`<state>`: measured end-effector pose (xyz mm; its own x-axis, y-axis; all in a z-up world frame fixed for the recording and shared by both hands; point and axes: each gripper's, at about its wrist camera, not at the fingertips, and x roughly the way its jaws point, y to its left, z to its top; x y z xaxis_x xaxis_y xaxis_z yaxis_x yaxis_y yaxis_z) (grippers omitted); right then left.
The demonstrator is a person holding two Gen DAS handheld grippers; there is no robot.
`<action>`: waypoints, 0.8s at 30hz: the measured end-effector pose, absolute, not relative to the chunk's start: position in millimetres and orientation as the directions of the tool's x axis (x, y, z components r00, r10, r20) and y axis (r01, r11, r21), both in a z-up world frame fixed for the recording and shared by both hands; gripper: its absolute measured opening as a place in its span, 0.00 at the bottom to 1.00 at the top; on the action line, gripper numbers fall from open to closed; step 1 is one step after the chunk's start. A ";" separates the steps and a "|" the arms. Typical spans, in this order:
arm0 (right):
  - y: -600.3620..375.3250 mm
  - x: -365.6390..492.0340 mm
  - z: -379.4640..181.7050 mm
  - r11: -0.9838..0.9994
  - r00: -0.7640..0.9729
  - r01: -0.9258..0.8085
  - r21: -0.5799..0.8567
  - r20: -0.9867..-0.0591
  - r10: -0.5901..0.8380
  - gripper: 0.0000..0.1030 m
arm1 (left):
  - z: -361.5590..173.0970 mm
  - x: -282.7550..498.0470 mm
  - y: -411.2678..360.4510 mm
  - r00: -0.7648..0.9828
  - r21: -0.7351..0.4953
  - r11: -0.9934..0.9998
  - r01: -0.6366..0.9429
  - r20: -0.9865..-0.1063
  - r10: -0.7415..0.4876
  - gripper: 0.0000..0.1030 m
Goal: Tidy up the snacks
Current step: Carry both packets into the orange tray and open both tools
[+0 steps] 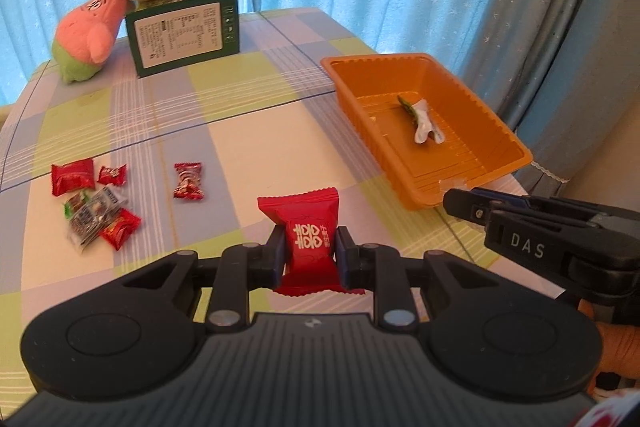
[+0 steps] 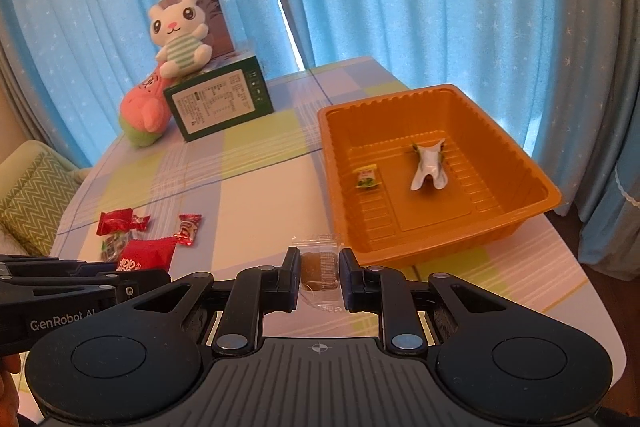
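- Our left gripper (image 1: 310, 251) has its jaws clamped on a red snack packet (image 1: 306, 247), held above the desk (image 1: 248, 131), left of the orange tray (image 2: 516, 155).
- Our right gripper (image 2: 320, 277) pinches a clear-wrapped brown candy (image 2: 319, 269) just before the tray's near wall.
- Loose candies (image 1: 94, 201) lie farther left of the tray.

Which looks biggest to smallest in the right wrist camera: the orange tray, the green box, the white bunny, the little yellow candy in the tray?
1. orange tray
2. green box
3. white bunny, though it looks close to the box in size, so that order is unsure
4. yellow candy

The tray is nearer the camera, which adds to its size.
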<state>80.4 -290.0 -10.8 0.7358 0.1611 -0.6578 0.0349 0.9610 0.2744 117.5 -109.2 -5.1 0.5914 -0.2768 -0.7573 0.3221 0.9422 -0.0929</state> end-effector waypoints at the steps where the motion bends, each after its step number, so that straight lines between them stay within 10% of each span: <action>1: -294.8 81.6 -10.3 0.960 0.736 0.040 0.277 -0.658 0.159 0.20 | -3.8 119.1 -113.5 0.591 -0.096 0.940 0.327 -0.756 -0.282 0.22; 24: -405.1 128.3 -1.2 0.953 0.749 0.134 0.272 -0.658 0.083 0.20 | -10.7 181.9 -230.2 0.551 -0.183 0.888 0.421 -0.727 -0.410 0.22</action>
<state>128.3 -405.1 -1.2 0.7486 0.0829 -0.6578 0.1337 0.9529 0.2722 181.9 -230.2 -10.7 0.5508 -0.4104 -0.7268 0.4210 0.8885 -0.1826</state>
